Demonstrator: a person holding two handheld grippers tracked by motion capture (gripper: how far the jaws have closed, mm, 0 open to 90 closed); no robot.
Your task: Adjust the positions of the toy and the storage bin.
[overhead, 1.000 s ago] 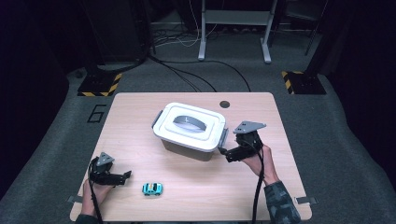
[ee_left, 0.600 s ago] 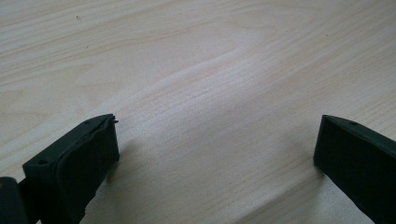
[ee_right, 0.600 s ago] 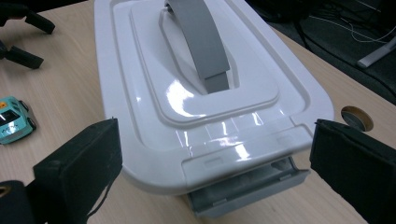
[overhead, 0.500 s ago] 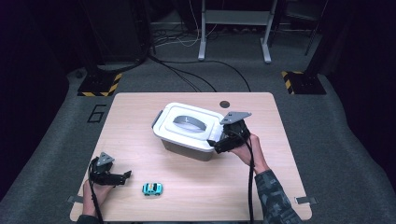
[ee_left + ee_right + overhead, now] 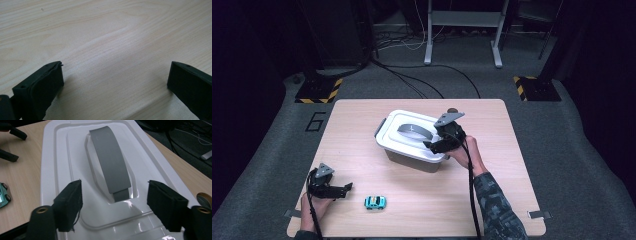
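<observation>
A white lidded box [image 5: 409, 141] with a grey handle [image 5: 416, 131] sits mid-table. My right gripper [image 5: 428, 145] hovers open over its right end; in the right gripper view the jaws stand either side of the near end of the grey handle [image 5: 110, 162] on the white lid [image 5: 62, 157], without touching it. A small teal toy car [image 5: 375, 202] lies near the front edge, and its edge shows in the right gripper view [image 5: 3, 193]. My left gripper [image 5: 346, 188] rests open on the wood at the front left, with bare table [image 5: 112, 57] between its jaws.
The wooden table [image 5: 512, 165] has a dark round hole [image 5: 453, 111] at its back edge, also seen as a brown disc [image 5: 204, 198]. Grey carpet, cables and stand feet surround the table.
My right gripper has moved left and forward from beside the box to above its lid, near the handle. The left gripper and the car have stayed put.
</observation>
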